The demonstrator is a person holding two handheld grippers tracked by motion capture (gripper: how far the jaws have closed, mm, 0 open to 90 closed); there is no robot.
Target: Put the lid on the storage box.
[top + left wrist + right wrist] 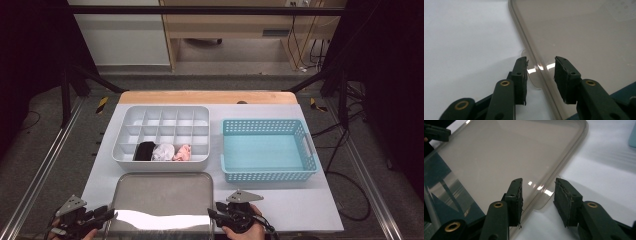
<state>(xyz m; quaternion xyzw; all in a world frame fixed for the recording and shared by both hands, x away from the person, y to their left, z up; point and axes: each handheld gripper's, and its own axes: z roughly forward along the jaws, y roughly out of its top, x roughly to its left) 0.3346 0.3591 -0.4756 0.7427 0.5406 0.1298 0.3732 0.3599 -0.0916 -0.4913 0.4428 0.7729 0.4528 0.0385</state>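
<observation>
Your left gripper (540,66) and right gripper (537,188) gape wide astride the clear lid's (162,197) side tabs, nothing gripped yet. Lifting it onto the white organizer (161,136) (three socks filed) remains.

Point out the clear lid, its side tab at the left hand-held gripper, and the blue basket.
clear lid (162,192): high view, flat top.
side tab (534,81): left gripper view, rounded lip.
blue basket (270,175): high view, near wall.

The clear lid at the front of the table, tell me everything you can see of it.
The lid is a smoky, see-through plastic rectangle with rounded corners and a raised rim. It lies flat on the white table, just in front of the divided white organizer. A small clear tab sticks out at each side edge. The left gripper and right gripper each straddle a tab with open jaws, not yet clamped. Glare streaks its near part.
</observation>
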